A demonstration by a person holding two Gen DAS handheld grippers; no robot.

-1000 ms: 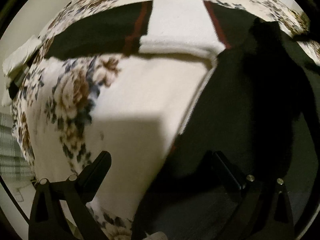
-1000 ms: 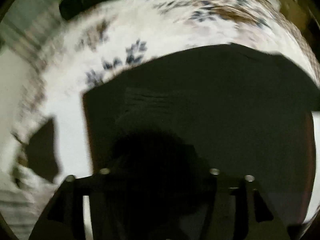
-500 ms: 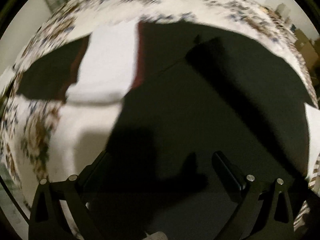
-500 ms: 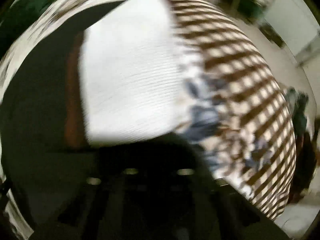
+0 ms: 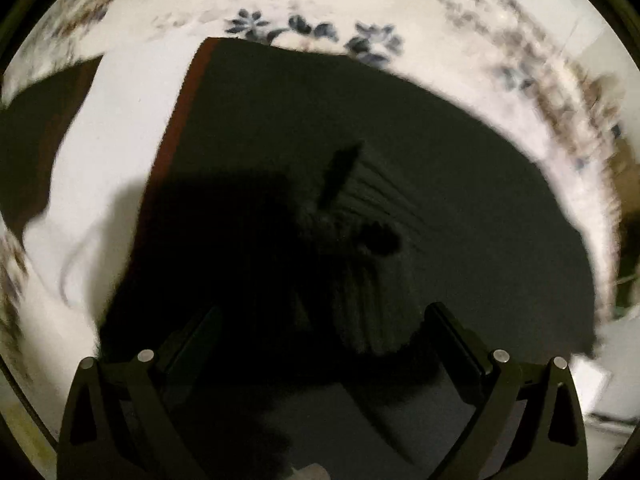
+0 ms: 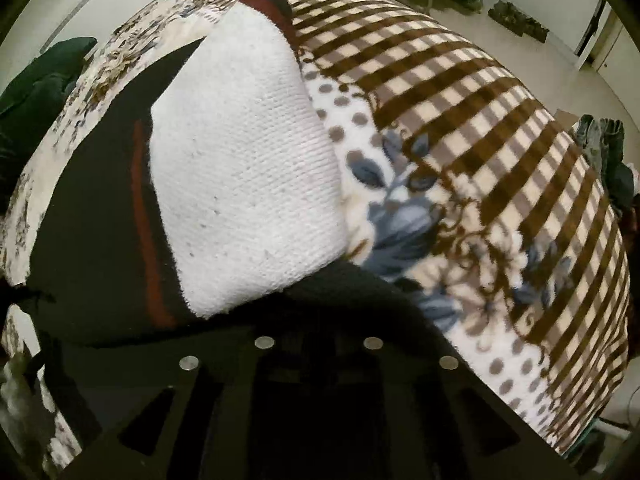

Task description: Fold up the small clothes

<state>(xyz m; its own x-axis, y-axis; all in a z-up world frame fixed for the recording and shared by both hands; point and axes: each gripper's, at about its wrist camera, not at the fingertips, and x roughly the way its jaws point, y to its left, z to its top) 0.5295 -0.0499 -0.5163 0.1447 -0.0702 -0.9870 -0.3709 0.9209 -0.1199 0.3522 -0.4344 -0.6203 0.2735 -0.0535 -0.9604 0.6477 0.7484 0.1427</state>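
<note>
A knit garment with black [image 5: 360, 140], white [image 5: 116, 140] and thin red [image 5: 180, 120] panels lies spread on a floral blanket [image 5: 320, 8]. My left gripper [image 5: 320, 328] is open just above the black panel, near its ribbed part [image 5: 372, 200]. In the right wrist view the white panel [image 6: 240, 184] and black panel [image 6: 92, 200] fill the left half. My right gripper [image 6: 316, 320] has its jaws close together with dark cloth bunched over them; the fingertips are hidden in the black fabric.
The bed's blanket has a brown check part [image 6: 480, 120] and blue flowers [image 6: 404, 216]. A dark green cushion [image 6: 40, 76] lies at the far left. Beyond the bed edge is the pale floor [image 6: 568, 56] with clutter.
My left gripper has swung across from the white panel to over the black panel. My right gripper has moved to the garment's edge next to the white panel and the checked blanket.
</note>
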